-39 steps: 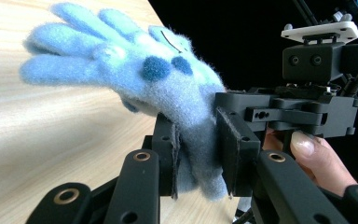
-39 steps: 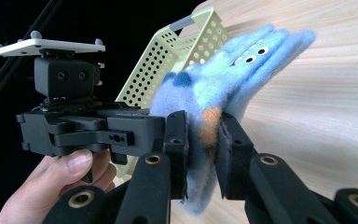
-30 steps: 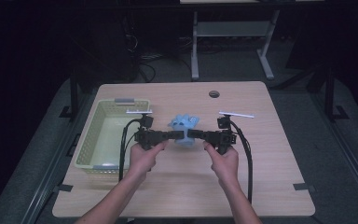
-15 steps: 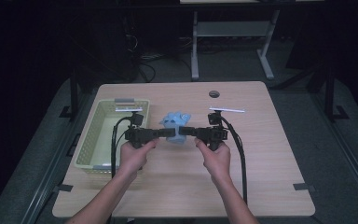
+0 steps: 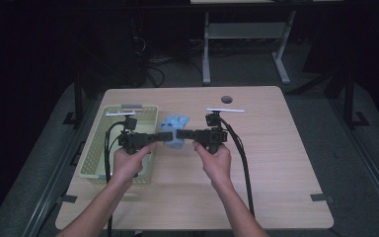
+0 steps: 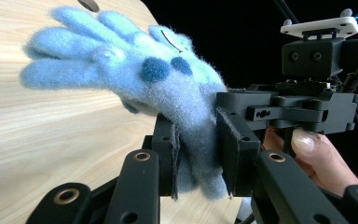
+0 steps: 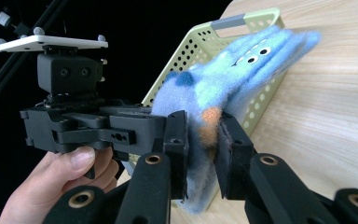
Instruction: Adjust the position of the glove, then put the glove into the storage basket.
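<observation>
A fuzzy blue glove [image 5: 174,127] with darker blue dots hangs above the table, just right of the basket, held from both sides. My left gripper [image 5: 164,137] is shut on its cuff end; in the left gripper view the pads [image 6: 175,149] squeeze the fabric of the glove [image 6: 135,74]. My right gripper [image 5: 181,134] faces it from the right and is shut on the same glove [image 7: 233,70], with the pads [image 7: 223,149] pinching blue and orange fabric. The glove's fingers point away from the person.
A pale green perforated basket [image 5: 94,148] stands at the table's left, its far rim [image 7: 200,42] behind the glove. The wooden table [image 5: 276,163] has a round cable hole [image 5: 226,99] near its far edge. Dark floor and a metal frame lie beyond.
Both hands have carried the glove leftward toward the basket and slightly up. Both grips are unchanged.
</observation>
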The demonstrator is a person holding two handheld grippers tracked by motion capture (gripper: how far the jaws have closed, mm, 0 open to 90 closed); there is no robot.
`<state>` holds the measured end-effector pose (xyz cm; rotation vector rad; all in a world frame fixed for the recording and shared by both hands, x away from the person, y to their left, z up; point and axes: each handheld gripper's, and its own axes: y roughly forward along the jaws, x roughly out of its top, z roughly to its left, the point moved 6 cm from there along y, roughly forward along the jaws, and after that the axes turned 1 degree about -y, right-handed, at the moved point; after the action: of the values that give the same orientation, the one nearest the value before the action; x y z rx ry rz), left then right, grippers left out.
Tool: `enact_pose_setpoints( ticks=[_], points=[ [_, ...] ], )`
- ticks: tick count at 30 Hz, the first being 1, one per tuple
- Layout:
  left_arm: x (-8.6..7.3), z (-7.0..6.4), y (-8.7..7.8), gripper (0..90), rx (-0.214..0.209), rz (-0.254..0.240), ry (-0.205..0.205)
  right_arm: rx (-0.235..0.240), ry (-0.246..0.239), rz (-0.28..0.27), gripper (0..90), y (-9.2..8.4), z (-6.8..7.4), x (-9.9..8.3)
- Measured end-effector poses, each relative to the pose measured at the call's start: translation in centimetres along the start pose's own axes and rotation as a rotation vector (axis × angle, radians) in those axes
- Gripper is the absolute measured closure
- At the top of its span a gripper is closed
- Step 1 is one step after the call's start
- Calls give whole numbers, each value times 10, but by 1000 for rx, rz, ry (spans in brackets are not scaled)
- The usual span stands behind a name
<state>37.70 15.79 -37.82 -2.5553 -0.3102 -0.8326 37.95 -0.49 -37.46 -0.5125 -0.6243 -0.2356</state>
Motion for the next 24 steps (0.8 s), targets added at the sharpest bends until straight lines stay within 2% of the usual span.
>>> enact_pose_setpoints(
  ticks=[24],
  points=[
    [0, 18, -36, 696, 35, -22, -6, 28, -12, 41, 759, 38, 18, 1]
  ],
)
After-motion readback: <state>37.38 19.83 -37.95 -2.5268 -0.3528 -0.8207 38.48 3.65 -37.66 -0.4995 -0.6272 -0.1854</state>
